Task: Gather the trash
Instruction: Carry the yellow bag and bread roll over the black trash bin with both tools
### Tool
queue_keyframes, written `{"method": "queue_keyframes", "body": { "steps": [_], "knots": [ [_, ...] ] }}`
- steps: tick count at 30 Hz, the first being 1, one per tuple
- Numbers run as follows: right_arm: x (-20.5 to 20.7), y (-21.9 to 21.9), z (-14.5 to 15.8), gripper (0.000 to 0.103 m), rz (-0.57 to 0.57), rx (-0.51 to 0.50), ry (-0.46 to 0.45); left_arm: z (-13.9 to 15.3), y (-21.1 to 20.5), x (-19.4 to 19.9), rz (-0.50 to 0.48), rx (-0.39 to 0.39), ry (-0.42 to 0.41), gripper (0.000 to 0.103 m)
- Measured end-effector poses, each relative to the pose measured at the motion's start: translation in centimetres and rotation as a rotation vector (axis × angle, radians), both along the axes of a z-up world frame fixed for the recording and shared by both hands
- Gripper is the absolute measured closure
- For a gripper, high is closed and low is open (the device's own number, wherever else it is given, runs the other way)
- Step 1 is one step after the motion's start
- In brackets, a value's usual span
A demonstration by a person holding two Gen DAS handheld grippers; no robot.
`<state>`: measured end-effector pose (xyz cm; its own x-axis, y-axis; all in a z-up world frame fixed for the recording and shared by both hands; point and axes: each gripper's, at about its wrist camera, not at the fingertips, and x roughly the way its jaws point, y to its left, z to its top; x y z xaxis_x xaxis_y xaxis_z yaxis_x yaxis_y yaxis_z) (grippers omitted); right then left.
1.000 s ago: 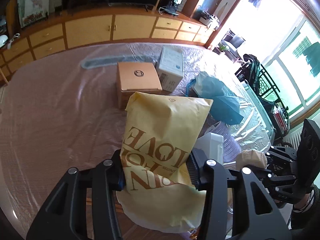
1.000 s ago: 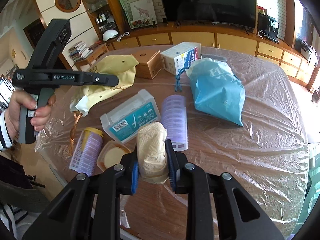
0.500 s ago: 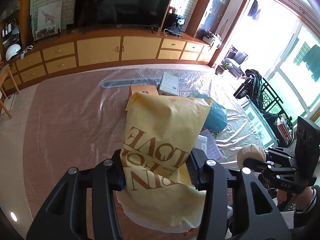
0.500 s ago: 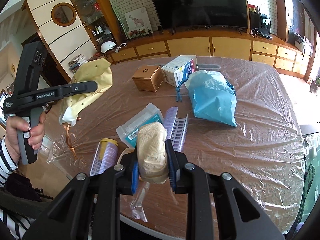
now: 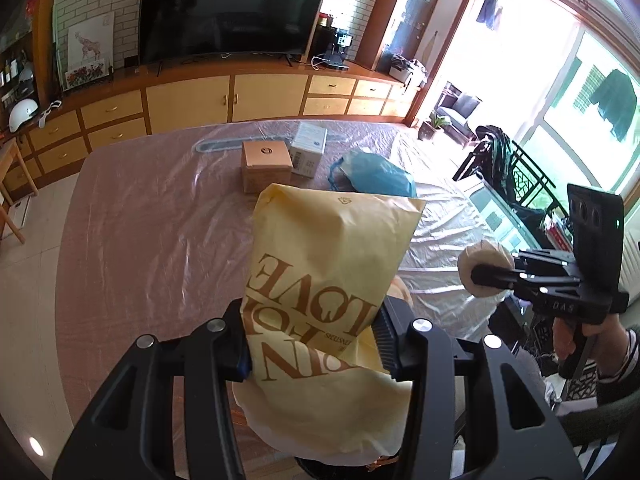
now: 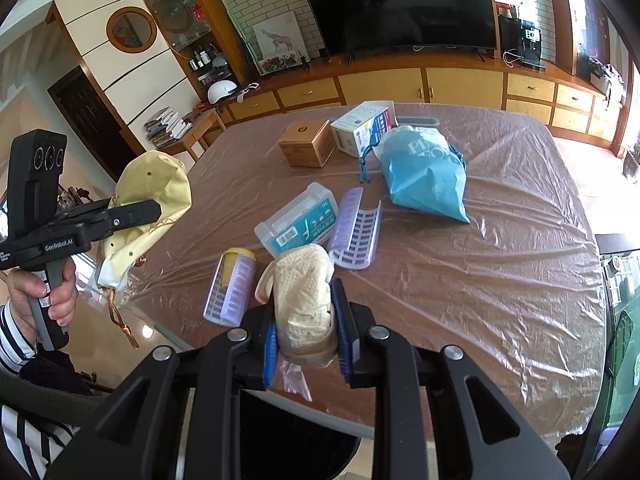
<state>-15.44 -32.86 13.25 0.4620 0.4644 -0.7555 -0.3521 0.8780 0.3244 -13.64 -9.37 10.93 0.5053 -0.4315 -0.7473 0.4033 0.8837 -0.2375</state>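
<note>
Trash: crumpled cream wad (image 6: 304, 300) pinched in our right gripper (image 6: 306, 344), jaws tight, above table edge | yellow bag (image 5: 332, 304) clamped in our left gripper (image 5: 312, 344), jaws part-closed | risk: limp bag slipping free | table (image 6: 500, 280): two boxes, one blue bag (image 6: 424, 176), two lilac rollers, one clear case

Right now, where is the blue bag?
In the right wrist view the blue bag lies on the plastic-covered table, right of centre, beside the white box and beyond the lilac rollers.
</note>
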Motion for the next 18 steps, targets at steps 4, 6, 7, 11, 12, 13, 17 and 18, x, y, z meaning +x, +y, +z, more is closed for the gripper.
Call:
{"method": "queue_keyframes", "body": {
  "steps": [4,6,7,11,12,13,17,18],
  "knots": [
    [-1.5,0.2,-0.2,0.080,0.022,0.001,0.016,-0.6,-0.8,-2.0,-0.028,0.019,0.002,0.055],
    [-2.3,0.4,-0.4,0.080,0.033,0.002,0.025,-0.9,-1.2,-2.9,-0.050,0.026,0.008,0.055],
    [-2.7,0.4,-0.5,0.080,0.040,0.001,0.031,-1.0,-1.4,-3.3,-0.060,0.035,0.008,0.055],
    [-4.1,0.9,-1.0,0.080,0.061,0.001,0.054,-1.6,-2.3,-5.2,-0.101,0.059,0.011,0.055],
    [-4.5,1.0,-1.2,0.080,0.067,0.000,0.061,-1.7,-2.5,-5.7,-0.108,0.060,0.012,0.055],
    [-4.8,1.1,-1.3,0.080,0.072,0.001,0.066,-1.9,-2.7,-6.1,-0.118,0.061,0.013,0.055],
    [-6.0,1.5,-1.7,0.080,0.098,0.002,0.089,-2.5,-3.1,-7.8,-0.162,0.062,0.021,0.055],
    [-6.3,1.6,-1.8,0.080,0.104,-0.002,0.094,-2.8,-3.3,-8.4,-0.174,0.063,0.025,0.055]
  ]
}}
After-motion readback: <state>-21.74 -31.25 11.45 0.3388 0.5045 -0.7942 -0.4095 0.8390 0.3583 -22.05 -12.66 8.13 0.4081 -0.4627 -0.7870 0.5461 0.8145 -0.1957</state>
